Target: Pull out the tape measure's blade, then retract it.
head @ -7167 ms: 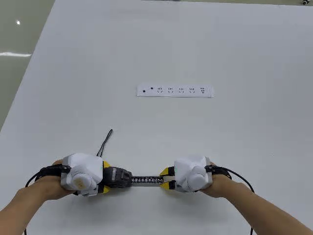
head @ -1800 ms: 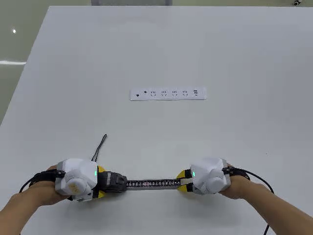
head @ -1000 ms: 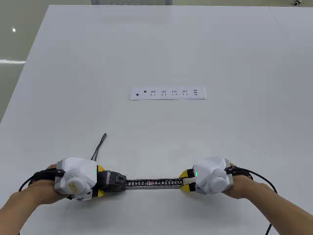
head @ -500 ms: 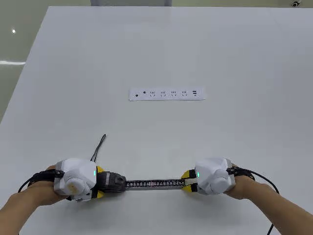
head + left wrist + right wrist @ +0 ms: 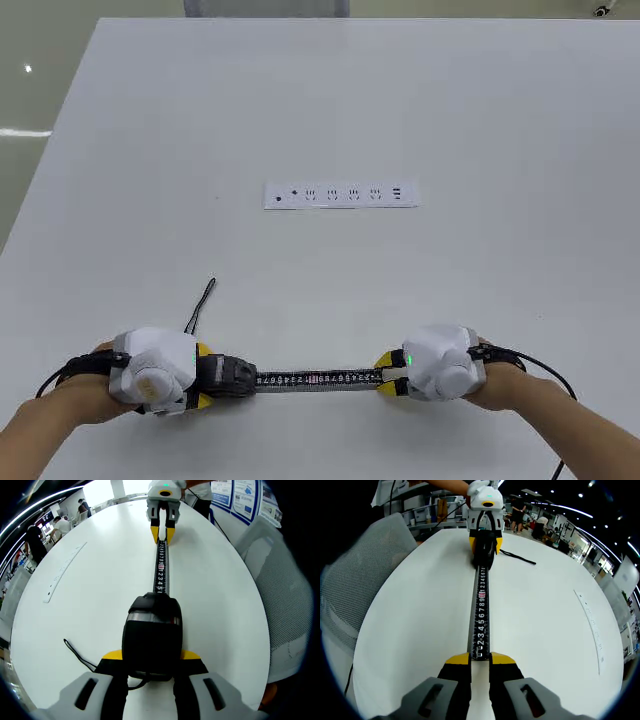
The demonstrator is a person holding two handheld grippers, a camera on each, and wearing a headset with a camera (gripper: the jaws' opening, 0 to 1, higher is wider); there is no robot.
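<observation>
Two holds: black plastic tape measure case point(image 5: 152, 630) clamped in left gripper point(image 5: 151, 656), black numbered blade point(image 5: 481, 615) pinched in right gripper point(image 5: 480, 661). Draw straight toward 3 o'clock, flat.

We see bright, even overhead light in the head view. White counter point(image 5: 450, 120) nearly washes out, shadows faint and soft. Small glare spots on the floor point(image 5: 25, 90). Focus sharp. Both gripper views bend hard at the edges, fisheye. Blade point(image 5: 481, 615) numerals crisp near, soft far. Faint sheen on the tape measure point(image 5: 152, 625) case. Ceiling light strips point(image 5: 568, 514) glow over a dim background.
</observation>
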